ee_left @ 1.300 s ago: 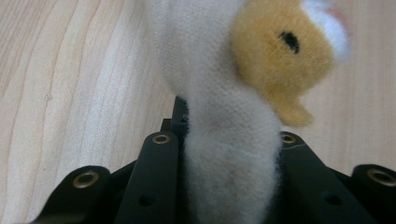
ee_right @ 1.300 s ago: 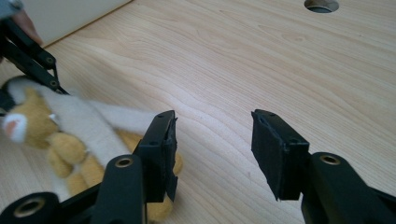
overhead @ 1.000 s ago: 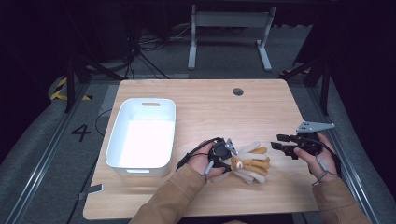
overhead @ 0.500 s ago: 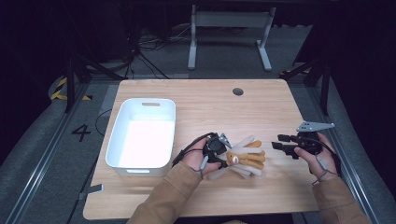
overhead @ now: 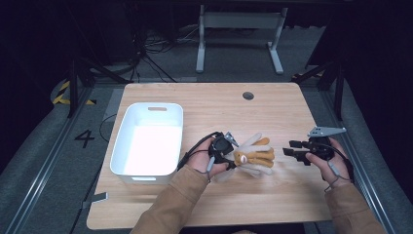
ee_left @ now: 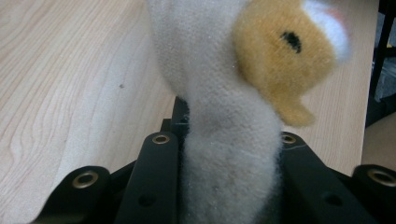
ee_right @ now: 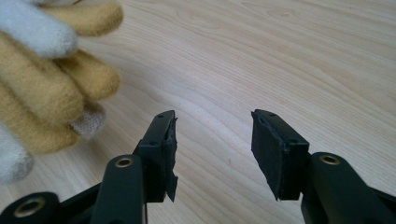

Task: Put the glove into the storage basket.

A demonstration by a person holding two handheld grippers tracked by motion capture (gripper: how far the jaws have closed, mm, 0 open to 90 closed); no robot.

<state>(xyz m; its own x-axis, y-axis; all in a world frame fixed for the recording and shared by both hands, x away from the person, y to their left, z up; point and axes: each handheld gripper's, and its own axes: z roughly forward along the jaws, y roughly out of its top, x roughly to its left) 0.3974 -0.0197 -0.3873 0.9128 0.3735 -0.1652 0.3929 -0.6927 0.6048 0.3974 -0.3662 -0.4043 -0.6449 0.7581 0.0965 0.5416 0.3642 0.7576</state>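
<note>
A fuzzy white and yellow glove (overhead: 255, 156) with a small yellow animal face lies near the table's front middle. My left gripper (overhead: 229, 159) is shut on its white cuff end, which is squeezed between the black jaws in the left gripper view (ee_left: 229, 140). The yellow face patch (ee_left: 280, 46) sits just past the jaws. My right gripper (overhead: 290, 149) hovers to the right of the glove, pointing at it. It stands open (ee_right: 212, 135) over bare wood, with the glove's yellow and white fingers (ee_right: 46, 93) just left of it.
A white plastic bin (overhead: 146, 108) stands on the left part of the wooden table (overhead: 219, 107). A round cable hole (overhead: 248, 95) is at the far edge. Dark floor and a desk frame lie beyond.
My left gripper has raised the glove a little and drawn it slightly left and away from the front edge. The right gripper has stayed where it was, still open.
</note>
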